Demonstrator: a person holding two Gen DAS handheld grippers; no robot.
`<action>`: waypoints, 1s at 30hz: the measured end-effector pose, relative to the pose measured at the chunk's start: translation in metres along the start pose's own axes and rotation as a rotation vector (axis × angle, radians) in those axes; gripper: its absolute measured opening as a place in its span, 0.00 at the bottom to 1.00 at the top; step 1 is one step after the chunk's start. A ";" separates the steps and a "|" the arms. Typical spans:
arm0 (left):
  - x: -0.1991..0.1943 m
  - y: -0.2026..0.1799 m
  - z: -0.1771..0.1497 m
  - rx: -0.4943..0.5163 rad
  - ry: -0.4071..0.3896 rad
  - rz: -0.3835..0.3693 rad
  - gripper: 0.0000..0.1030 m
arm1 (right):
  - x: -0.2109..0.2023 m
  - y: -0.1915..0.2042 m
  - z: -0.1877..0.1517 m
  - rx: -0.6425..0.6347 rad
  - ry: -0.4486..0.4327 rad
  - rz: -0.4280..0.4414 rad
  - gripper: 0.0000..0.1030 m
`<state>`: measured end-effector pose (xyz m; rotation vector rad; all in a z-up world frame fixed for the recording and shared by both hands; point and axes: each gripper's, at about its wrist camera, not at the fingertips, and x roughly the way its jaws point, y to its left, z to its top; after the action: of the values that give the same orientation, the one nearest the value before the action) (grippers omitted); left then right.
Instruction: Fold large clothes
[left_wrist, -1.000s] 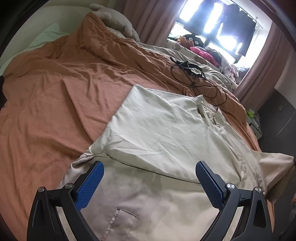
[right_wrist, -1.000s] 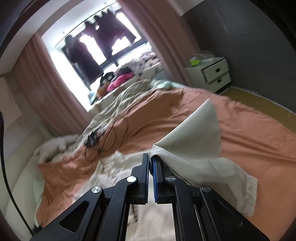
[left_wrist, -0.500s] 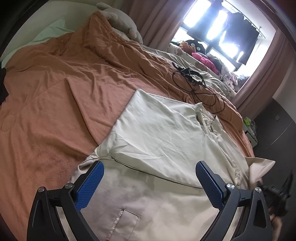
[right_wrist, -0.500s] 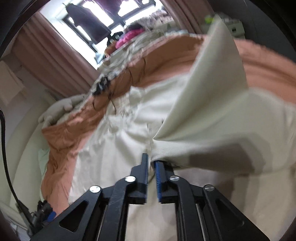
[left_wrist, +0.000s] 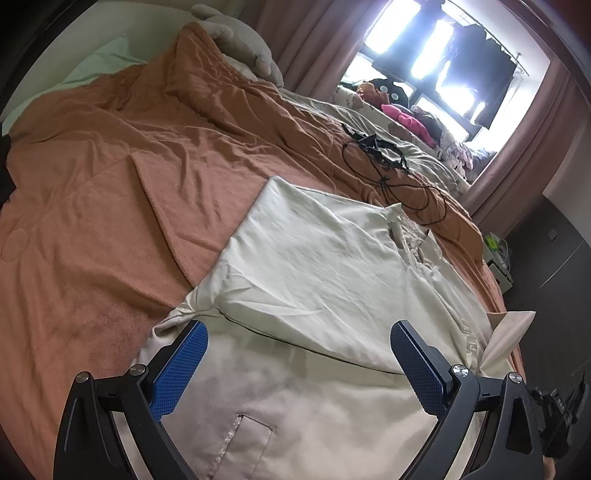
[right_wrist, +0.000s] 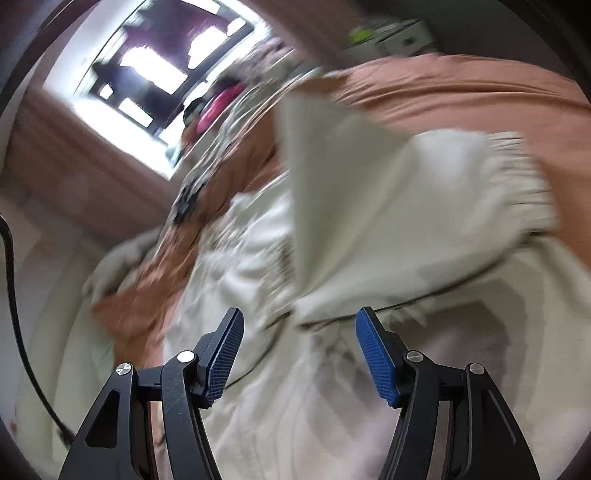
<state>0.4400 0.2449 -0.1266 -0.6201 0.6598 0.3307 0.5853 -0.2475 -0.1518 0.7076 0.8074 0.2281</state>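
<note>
A large cream shirt (left_wrist: 325, 280) lies on an orange blanket (left_wrist: 110, 184) on a bed, one side folded over its middle. My left gripper (left_wrist: 299, 354) is open and empty, hovering just above the shirt's near part, by a chest pocket (left_wrist: 243, 443). In the right wrist view, which is blurred, my right gripper (right_wrist: 299, 354) is open and empty above the shirt (right_wrist: 369, 229). A folded sleeve (right_wrist: 424, 206) lies loose just beyond its fingertips. That sleeve end also shows at the right edge of the left wrist view (left_wrist: 509, 332).
A black cable tangle (left_wrist: 384, 158) lies on the blanket beyond the shirt. Pillows (left_wrist: 236, 40) sit at the head of the bed. A cluttered window ledge (left_wrist: 406, 118) and curtains are behind. A white nightstand (left_wrist: 498, 266) stands at the bed's right.
My right gripper has opened and let go of the sleeve, which it had carried over the shirt. My left gripper has stayed open and nearly still.
</note>
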 end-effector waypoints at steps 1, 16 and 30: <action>0.000 0.000 0.000 0.002 -0.001 0.002 0.97 | -0.006 -0.012 0.003 0.031 -0.017 -0.017 0.62; 0.006 0.001 0.000 0.006 0.005 0.039 0.97 | -0.002 -0.101 0.034 0.233 -0.121 -0.124 0.06; -0.026 0.042 0.021 -0.091 -0.012 0.093 0.97 | -0.038 0.091 0.045 -0.223 -0.247 -0.020 0.04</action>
<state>0.4102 0.2878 -0.1147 -0.6747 0.6660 0.4528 0.5987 -0.2183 -0.0484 0.5049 0.5430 0.2046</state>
